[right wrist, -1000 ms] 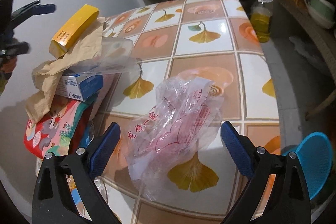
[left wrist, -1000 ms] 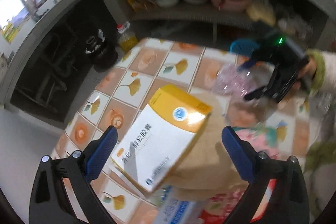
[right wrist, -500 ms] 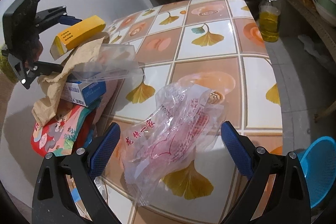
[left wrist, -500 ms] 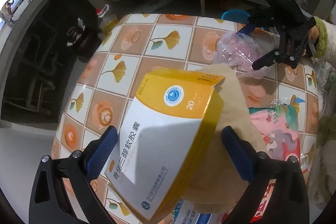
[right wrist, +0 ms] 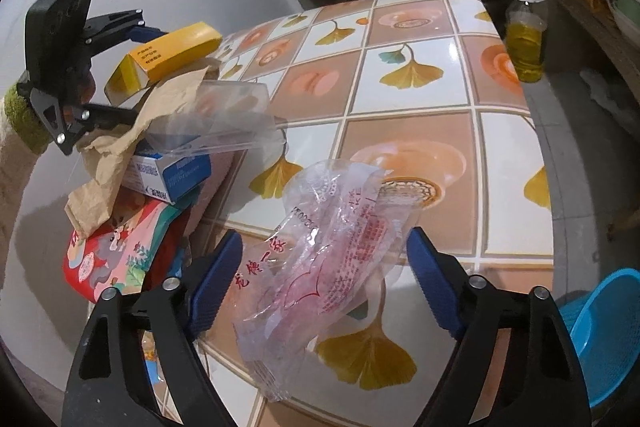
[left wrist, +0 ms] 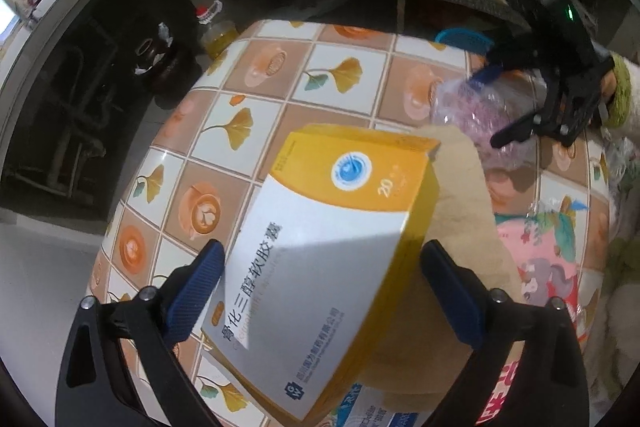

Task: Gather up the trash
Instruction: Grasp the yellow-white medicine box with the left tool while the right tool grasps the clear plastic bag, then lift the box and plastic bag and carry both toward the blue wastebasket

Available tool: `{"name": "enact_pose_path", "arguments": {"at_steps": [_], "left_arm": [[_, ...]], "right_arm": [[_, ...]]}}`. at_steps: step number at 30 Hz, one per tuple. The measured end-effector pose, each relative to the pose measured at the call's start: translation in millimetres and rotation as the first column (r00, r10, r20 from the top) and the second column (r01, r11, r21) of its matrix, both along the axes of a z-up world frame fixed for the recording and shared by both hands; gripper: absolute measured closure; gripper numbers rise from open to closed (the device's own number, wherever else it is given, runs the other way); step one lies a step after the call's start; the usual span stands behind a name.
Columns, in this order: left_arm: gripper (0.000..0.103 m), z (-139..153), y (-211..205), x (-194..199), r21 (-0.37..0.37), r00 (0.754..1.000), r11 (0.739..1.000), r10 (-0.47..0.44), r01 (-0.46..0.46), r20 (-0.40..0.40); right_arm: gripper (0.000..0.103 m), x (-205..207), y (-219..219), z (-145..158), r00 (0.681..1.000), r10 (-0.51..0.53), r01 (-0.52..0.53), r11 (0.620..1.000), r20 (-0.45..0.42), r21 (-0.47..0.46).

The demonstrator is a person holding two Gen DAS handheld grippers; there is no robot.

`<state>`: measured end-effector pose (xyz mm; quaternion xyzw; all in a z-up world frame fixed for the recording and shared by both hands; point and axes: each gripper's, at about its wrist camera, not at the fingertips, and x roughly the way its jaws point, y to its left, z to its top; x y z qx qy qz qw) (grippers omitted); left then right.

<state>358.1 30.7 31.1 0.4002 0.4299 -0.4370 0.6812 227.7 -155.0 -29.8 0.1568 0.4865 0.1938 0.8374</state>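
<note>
Nearest to you, in the left wrist view, your left hand-held gripper (left wrist: 320, 291) straddles the yellow-and-white medicine box (left wrist: 320, 267); the box lies dead between the blue pads, its long axis running from about seven o'clock, close in, to one o'clock, far end up; the jaws have just been closing a little, the left pad (left wrist: 196, 291) sits just at the box's white face and the right pad (left wrist: 452, 295) stands off from the yellow side, so I judge it open around the box, not yet gripping. The box rests tilted on crumpled brown paper (left wrist: 460, 227) at three o'clock, on top of the litter pile at the counter (left wrist: 248, 91) edge.

In the right wrist view, your right hand-held gripper (right wrist: 324, 287) has the clear printed plastic bag (right wrist: 336, 247) lying between its pads on the counter; the bag's long axis runs from six o'clock up to one o'clock; these jaws have just been closing too, with the pads at or very near the film's edges, and no firm pinch shows.

Farther off at ten o'clock sits the pile with the left tool; each piece lies nearest the hand already over it; close straight in, across the short width.
</note>
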Motion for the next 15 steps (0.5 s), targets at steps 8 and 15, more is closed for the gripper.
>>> {"name": "enact_pose_path", "arguments": {"at_steps": [8,15], "left_arm": [[0.018,14.3,7.4,0.4,-0.075,0.998,0.996,0.055,-0.055,0.001],[0.019,28.1,12.8,-10.1,-0.124,0.997,0.991,0.064,-0.058,0.040]], "right_arm": [[0.041,-4.2,1.1,1.4,1.000,0.005,-0.005,1.000,-0.010,0.024],[0.057,-6.5,0.6,2.4,1.000,0.005,-0.005,1.000,-0.019,0.030]]}}
